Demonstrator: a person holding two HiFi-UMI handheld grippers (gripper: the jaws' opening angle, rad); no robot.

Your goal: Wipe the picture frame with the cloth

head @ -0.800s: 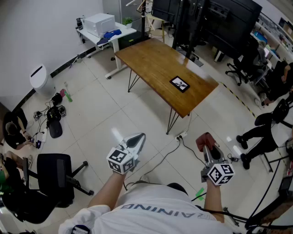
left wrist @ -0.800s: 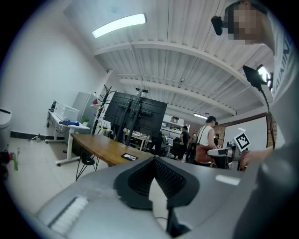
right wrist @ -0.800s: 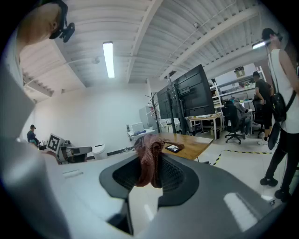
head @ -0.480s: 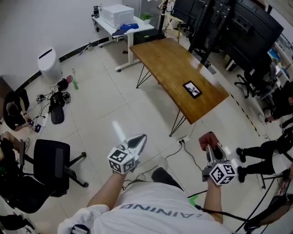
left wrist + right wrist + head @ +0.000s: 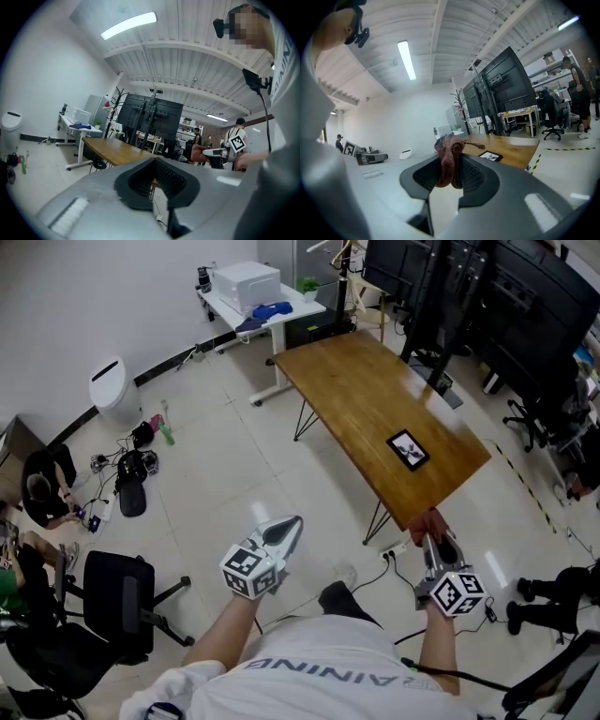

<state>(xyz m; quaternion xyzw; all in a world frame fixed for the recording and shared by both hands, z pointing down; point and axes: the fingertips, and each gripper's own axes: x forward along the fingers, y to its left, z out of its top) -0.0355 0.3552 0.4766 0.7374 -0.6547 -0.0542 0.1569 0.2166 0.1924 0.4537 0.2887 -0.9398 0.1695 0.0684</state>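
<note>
At the lower left of the head view, a black office chair (image 5: 112, 601) is seen on the tiled floor (image 5: 225, 474), and a white bin (image 5: 111, 390) stands against the wall at the upper left. Left of the lower centre, the left tongs (image 5: 286, 526) are held in the air above the floor. In the left gripper view their jaws are seen brought together, with nothing between them. At the top of the frame, a white desk (image 5: 281, 310) is seen just beyond the far end of the wooden bench (image 5: 356, 381), which runs across the upper middle towards the right. The picture frame (image 5: 409, 449) lies flat on the bench near its nearer, right-hand end, and nothing touches it. At the lower right, the right tongs (image 5: 433, 538) are held in front of the bench's near corner, apart from the picture frame. Their jaws are clamped on a reddish-brown cloth (image 5: 449, 161), which bunches above the tips and hangs down between the pads.
</note>
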